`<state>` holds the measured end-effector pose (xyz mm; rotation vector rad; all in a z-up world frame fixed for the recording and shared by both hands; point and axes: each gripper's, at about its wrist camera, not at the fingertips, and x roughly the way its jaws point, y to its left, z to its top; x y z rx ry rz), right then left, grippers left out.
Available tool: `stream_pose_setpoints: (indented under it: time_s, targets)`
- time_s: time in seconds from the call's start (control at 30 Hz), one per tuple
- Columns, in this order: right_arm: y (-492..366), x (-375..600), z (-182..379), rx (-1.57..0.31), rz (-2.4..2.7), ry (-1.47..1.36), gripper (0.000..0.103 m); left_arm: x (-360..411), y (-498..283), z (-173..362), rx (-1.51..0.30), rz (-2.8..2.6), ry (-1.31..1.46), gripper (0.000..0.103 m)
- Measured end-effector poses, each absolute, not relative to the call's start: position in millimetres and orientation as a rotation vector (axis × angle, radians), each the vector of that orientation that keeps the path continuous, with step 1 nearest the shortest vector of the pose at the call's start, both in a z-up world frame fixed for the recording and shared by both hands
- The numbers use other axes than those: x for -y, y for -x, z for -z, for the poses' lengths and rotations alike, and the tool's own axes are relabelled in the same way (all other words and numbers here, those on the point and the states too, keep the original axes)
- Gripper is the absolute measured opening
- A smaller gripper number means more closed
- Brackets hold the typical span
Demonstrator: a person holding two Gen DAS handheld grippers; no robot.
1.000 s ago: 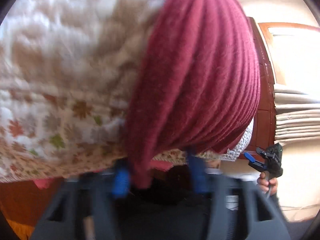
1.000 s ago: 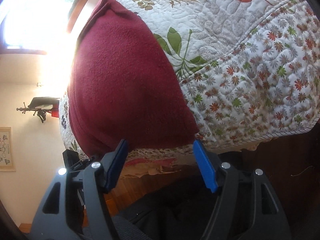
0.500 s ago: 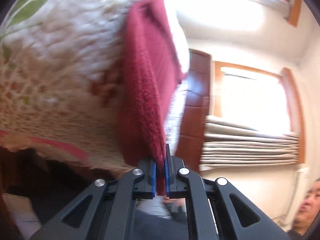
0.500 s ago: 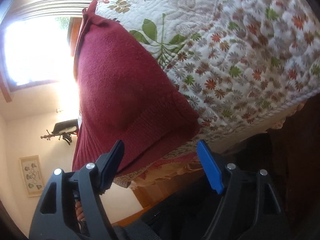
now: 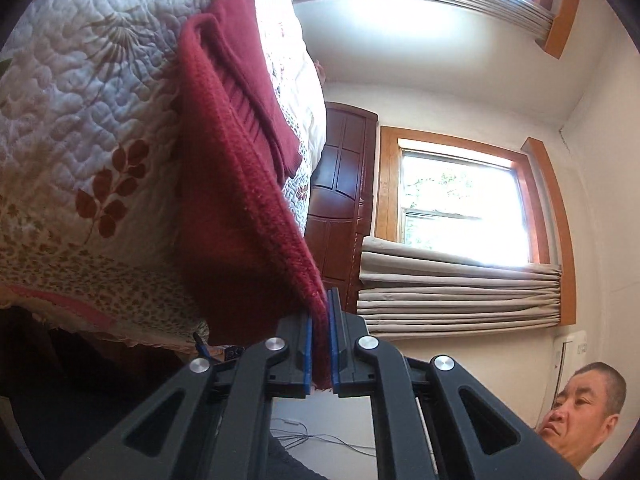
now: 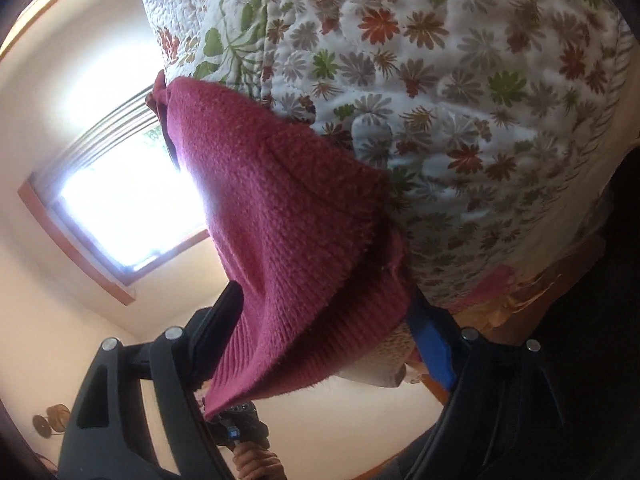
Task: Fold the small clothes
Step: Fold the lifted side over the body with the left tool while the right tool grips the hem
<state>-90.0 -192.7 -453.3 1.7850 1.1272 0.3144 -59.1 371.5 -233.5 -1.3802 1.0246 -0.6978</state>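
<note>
While the left tongs [image 5: 319,344] pinch the sweater [image 5: 224,184] hem tight, its body trails ahead over the bed quilt [image 5: 80,120]. Right tongs [image 6: 328,336] gape wide, knit draped between them, ungripped. Soft, light, stretchy; sags when lifted. Best taken at the ribbed hem corners.

The left wrist camera sits close behind its black two-finger gripper [image 5: 319,350], at lower centre of the frame, looking along a dark red knitted garment [image 5: 236,208] over a white quilted floral bedspread [image 5: 80,120] filling the left half. A wood-framed window [image 5: 464,208] and a person's head occupy the right. The right wrist camera looks past its own gripper [image 6: 332,336], very near the same garment [image 6: 296,232] at centre, bedspread [image 6: 460,100] upper right. Both views share garment and bedspread.
</note>
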Motion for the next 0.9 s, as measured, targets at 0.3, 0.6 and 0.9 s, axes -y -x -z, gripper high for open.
stream_pose_setpoints:
  time_s: [0.3, 0.6, 0.9]
  targets:
    - [82.1, 220.0, 390.1, -1.020, -0.289, -1.663, 0.005, -386.5, 64.0, 247.1, -1.019, 0.659, 1.404, 0.006]
    - [41.3, 227.1, 258.6, -0.983, -0.357, -1.396, 0.005, -397.4, 87.5, 264.5, -0.897, 0.605, 1.551, 0.006]
    - [-41.3, 222.1, 210.7, -1.020, -0.446, -1.275, 0.005, -395.3, 62.4, 255.9, -0.700, 0.588, 1.653, 0.006]
